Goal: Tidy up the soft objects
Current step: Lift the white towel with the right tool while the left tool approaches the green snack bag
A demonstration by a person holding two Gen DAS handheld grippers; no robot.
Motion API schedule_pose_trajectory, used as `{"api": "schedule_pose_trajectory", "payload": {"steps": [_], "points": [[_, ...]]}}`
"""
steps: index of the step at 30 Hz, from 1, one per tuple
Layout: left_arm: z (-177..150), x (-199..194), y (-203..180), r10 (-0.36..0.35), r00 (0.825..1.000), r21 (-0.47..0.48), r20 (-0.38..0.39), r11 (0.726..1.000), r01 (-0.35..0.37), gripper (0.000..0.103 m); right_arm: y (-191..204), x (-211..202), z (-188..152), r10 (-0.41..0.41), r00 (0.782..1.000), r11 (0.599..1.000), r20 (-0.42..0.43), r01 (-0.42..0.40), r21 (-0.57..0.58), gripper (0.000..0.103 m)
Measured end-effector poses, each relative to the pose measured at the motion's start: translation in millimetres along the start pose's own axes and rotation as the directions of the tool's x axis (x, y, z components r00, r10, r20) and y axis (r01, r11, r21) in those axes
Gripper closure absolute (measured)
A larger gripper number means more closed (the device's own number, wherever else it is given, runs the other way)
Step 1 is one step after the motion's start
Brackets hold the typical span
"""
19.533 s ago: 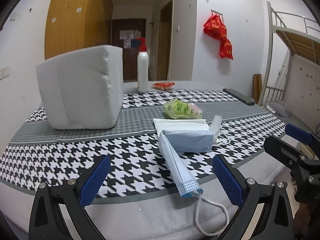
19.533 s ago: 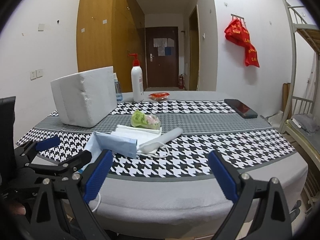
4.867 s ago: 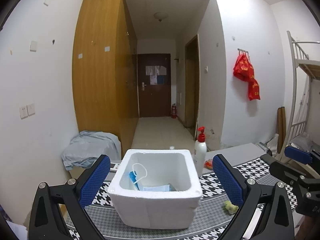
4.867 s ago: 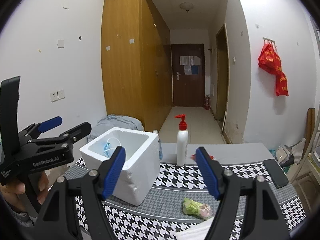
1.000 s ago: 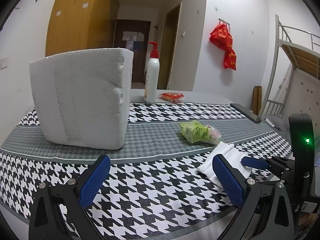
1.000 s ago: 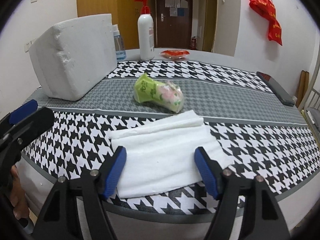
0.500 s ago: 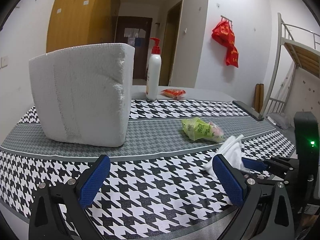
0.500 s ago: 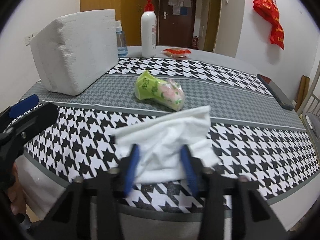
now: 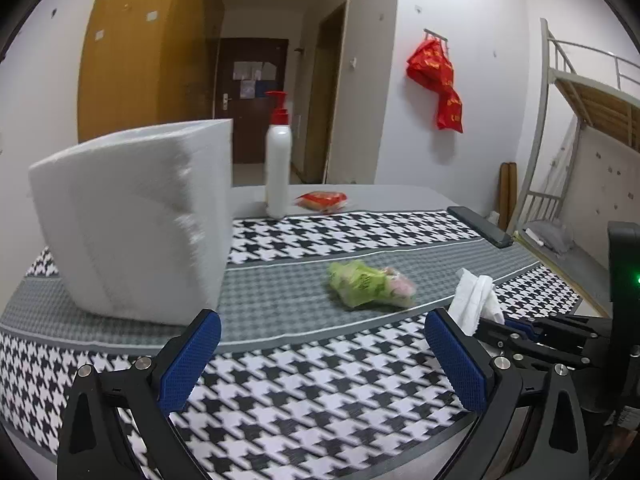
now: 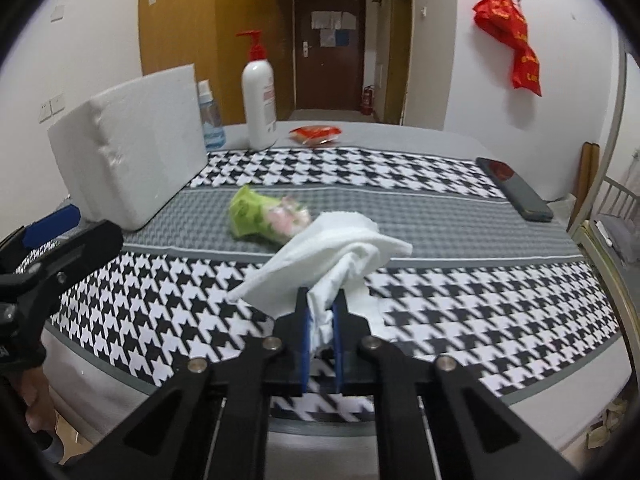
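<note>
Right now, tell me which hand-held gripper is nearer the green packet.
Right. The right hand-held gripper, clamping the white cloth, sits just short of the green packet; the left hand-held gripper hangs open farther back.

Our right gripper (image 10: pixel 322 312) has its blue-padded jaws pinched nearly together on a bunched white cloth (image 10: pixel 336 252), with only the fabric between the pads. Our left gripper (image 9: pixel 320 356) sits level and low — jaws spread wide, nothing between its pads (image 9: pixel 191 356). In the right wrist view it shows at the left edge, our bare hand (image 10: pixel 34 412) below it.
</note>
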State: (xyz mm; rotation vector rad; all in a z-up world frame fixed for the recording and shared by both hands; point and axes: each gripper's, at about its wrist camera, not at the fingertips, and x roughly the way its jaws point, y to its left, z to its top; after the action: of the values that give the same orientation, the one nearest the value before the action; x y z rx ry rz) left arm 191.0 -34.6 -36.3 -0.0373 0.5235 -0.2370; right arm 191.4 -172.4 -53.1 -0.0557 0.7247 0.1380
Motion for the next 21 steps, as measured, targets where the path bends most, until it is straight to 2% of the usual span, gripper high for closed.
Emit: {"api": "schedule_pose_trajectory", "payload": {"steps": [12,21], "points": [[20.9,41.3,-43.5,-0.038,0.998,0.04,-0.053,0.998,0.04,0.001,-53.1,-13.9,-1.4,-0.041,0.999,0.995,0.028,0.038,0.093,0.091],[24.8,74.8,-61.8,-0.025,0.989,0.059,-0.144,0.998,0.034,0.001,-73.2,-14.4,-5.0,-0.036,0.999,0.991,0.031,0.032,0.128,0.091]]}}
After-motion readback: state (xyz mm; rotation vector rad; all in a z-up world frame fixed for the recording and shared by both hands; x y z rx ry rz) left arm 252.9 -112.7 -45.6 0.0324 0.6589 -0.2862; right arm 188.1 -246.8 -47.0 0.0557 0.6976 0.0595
